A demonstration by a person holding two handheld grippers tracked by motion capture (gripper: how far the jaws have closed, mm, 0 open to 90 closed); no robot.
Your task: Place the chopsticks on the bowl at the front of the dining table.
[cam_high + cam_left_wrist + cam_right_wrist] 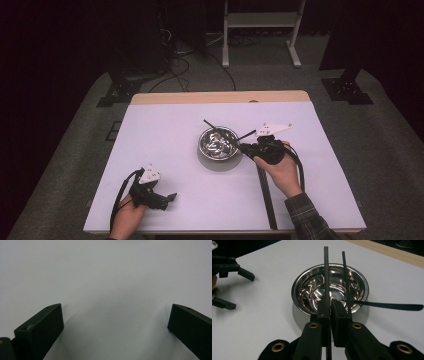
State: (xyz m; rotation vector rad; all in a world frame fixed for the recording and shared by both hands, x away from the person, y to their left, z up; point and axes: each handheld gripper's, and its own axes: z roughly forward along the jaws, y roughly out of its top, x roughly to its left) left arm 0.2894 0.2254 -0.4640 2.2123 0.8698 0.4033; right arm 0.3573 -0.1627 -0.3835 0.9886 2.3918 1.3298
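Right gripper: black stick passes between closed fingers, lower end cut by frame edge. Bowl near rim hidden behind fingers. Left gripper: finger bases cut off.

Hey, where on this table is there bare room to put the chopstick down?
Bare white table lies left of the steel bowl, between it and the left gripper. It is crowded right of the bowl, where the right gripper holds a black chopstick and more sticks lie.
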